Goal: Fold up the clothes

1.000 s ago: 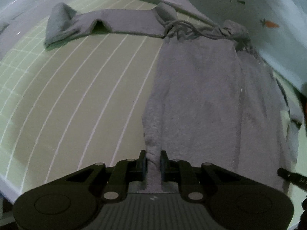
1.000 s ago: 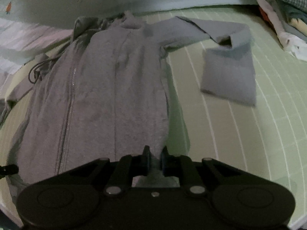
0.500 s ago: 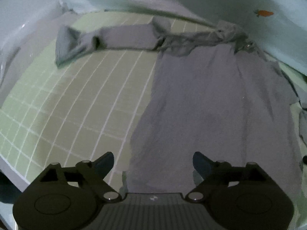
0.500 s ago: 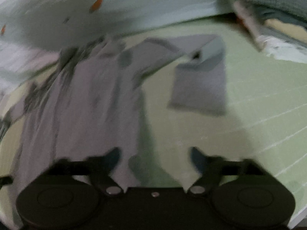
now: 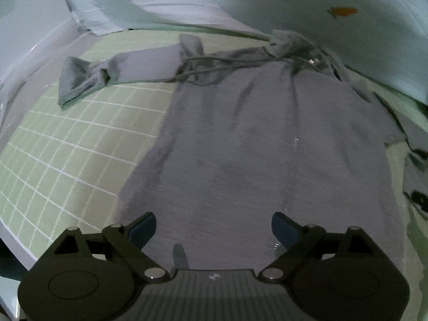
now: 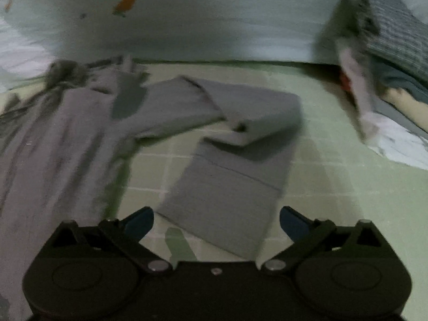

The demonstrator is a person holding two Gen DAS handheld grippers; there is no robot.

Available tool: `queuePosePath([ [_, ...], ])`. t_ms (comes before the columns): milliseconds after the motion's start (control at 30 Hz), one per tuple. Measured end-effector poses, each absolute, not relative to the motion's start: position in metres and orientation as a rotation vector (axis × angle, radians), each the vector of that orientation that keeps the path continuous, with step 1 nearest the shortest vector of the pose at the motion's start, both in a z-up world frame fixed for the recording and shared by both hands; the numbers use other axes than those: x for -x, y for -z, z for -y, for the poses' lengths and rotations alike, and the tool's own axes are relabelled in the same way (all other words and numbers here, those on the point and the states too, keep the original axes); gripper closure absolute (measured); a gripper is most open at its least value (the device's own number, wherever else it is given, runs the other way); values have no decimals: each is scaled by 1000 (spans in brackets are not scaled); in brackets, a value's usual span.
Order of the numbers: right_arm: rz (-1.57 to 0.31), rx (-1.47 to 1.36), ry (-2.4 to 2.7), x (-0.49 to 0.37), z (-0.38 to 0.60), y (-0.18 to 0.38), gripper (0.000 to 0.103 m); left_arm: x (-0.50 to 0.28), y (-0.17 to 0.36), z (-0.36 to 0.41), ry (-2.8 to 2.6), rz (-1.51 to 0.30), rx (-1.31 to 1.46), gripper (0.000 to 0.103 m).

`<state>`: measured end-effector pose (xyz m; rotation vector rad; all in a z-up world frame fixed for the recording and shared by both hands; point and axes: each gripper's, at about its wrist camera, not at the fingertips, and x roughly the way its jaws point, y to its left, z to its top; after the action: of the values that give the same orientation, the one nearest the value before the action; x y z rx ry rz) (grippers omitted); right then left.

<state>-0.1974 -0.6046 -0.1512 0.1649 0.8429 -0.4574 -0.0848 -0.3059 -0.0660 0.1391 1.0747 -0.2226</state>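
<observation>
Across bed sheet (image 5: 67,160), green and gridded, found spread flat: 1 grey hoodie (image 5: 254,147), hem nearest, hood (image 5: 289,42) bunched at far end, 2 sleeves thrown out sideways. Judged barely begun as a fold.

Risks noted:
- Crumpled, twisted cuff on left sleeve (image 5: 120,72); likely to fold in lumpy unless smoothed first.
- Right sleeve (image 6: 235,182) doubled back on itself; liable to flop open or drag if taken by 1 layer only.
- Loose drawstring (image 5: 203,72) tangled near collar; apt to snag.
- Wrinkles across body; likely to be trapped under any fold.
- Blurred right-wrist view; aim uncertain.

Left tool (image 5: 214,223): spread wide, just been opening, gripping nothing, poised above hem.

Right tool (image 6: 216,218): likewise wide after just opening, empty; cuff end seen between fingers, contact not discernible.
</observation>
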Motion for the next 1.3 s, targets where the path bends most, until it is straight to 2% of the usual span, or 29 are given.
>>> queuePosePath([
  [200,-846,-138,392,184,594,162,37,87,65,324,252,-1069,-202,10],
  [233,-847,-141,395,184,596,161,49,88,65,326,256,-1067,-210,10],
  [267,-848,-141,398,185,597,159,69,86,65,327,261,-1066,-213,10],
  [333,-851,-141,424,188,604,157,97,82,64,329,272,-1065,-217,10],
  [500,-766,-305,500,220,630,119,97,69,59,339,320,-1042,-237,10],
  [700,-516,-518,652,286,684,26,97,40,64,364,362,-1043,-231,10],
  [800,-415,-580,769,312,729,-1,97,28,67,379,384,-1045,-241,10],
  [900,-428,-579,926,321,777,4,97,21,71,392,403,-1050,-262,10],
  [1100,-463,-767,1094,334,867,64,96,15,79,401,390,-1086,-299,10],
  [1200,-529,-770,1167,334,887,95,81,16,85,400,375,-1114,-313,10],
  [1233,-536,-776,1191,337,889,102,67,17,87,400,369,-1122,-321,10],
  [1267,-538,-784,1216,340,891,109,48,17,88,400,362,-1127,-328,10],
  [1300,-530,-800,1238,343,890,114,37,17,89,399,354,-1132,-332,10],
])
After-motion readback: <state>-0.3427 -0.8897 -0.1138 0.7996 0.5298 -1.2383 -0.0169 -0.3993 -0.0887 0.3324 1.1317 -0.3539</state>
